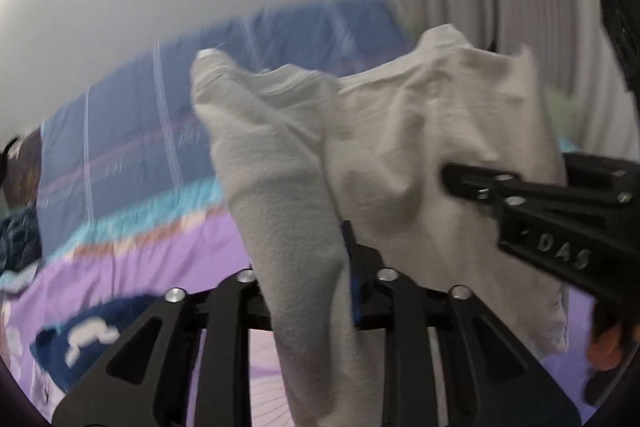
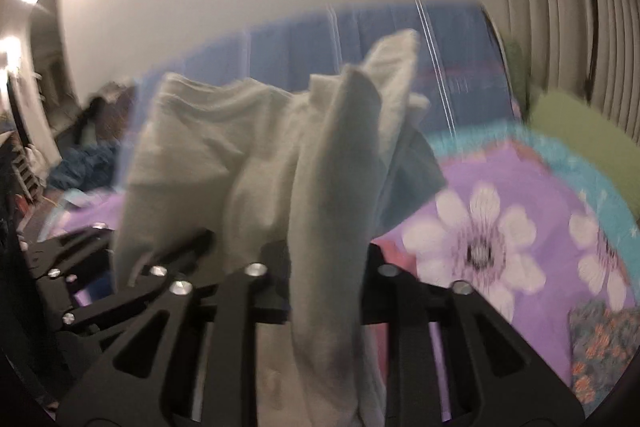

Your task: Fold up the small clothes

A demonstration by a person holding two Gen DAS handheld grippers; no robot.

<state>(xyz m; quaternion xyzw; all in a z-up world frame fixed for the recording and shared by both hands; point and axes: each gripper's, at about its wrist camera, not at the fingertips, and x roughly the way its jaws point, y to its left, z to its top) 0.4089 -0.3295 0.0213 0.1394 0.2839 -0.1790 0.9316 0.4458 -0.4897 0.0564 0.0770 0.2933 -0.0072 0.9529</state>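
In the left wrist view, the left gripper (image 1: 348,267) has its jaws clenched on a fold of the white garment (image 1: 400,147), which looks like a small pair of shorts or underwear. The cloth hangs in the air above the bed (image 1: 180,267) and touches nothing below, so I judge it is held up so that it can fall straight and show its shape before the folding. From the right side the right gripper (image 1: 452,179) reaches in and its jaws grasp another edge of the same garment. The two grasp points are near each other but apart, probably to stretch one edge between them. The picture is blurred, so both the garment and the hands seem to be in motion. On the bed, at lower left, lies a dark blue garment (image 1: 80,343), perhaps another piece to fold.

In the right wrist view, the right gripper (image 2: 320,267) holds a bunched strip of the white garment (image 2: 256,155) between its closed jaws, and the cloth stands up and droops to both sides. At the left edge the left gripper (image 2: 132,263) is seen under the cloth; its grasp point is hidden there. The bed cover (image 2: 500,227), purple with flowers, is free below, and I think the garment will be laid there. A green pillow (image 2: 580,131) rests at the far right.
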